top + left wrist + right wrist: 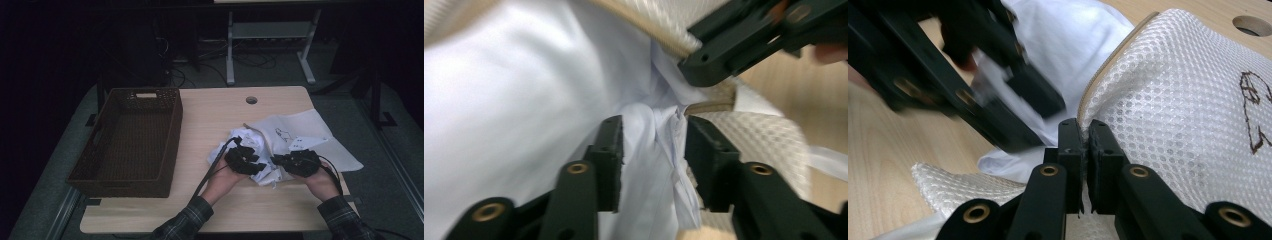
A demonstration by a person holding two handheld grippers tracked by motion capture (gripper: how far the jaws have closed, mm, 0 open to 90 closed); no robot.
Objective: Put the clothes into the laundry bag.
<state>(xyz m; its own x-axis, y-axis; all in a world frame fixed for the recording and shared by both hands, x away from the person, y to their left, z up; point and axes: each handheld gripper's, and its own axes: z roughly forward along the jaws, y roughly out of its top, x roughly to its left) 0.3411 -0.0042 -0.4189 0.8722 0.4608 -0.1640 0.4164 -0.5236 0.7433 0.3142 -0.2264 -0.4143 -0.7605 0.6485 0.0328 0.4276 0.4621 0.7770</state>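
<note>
Far left of the high view there's a dark brown woven basket [131, 142] on the light wooden bench [210, 125]. Right of centre sits a crumpled thin white cloth [514, 100] partly tucked in a white mesh zip bag [305, 131]. The left gripper [651, 145] has its fingers partly apart, a fold of cloth loose between them. The right gripper [1085, 145] has its fingers pinched tight on the mesh bag's zip edge.

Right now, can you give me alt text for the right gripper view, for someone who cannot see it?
The right gripper is shut on the edge of a white mesh laundry bag with a beige zipper. The left gripper, blurred, hangs over white cloth at the bag's opening, on a wooden table.
</note>
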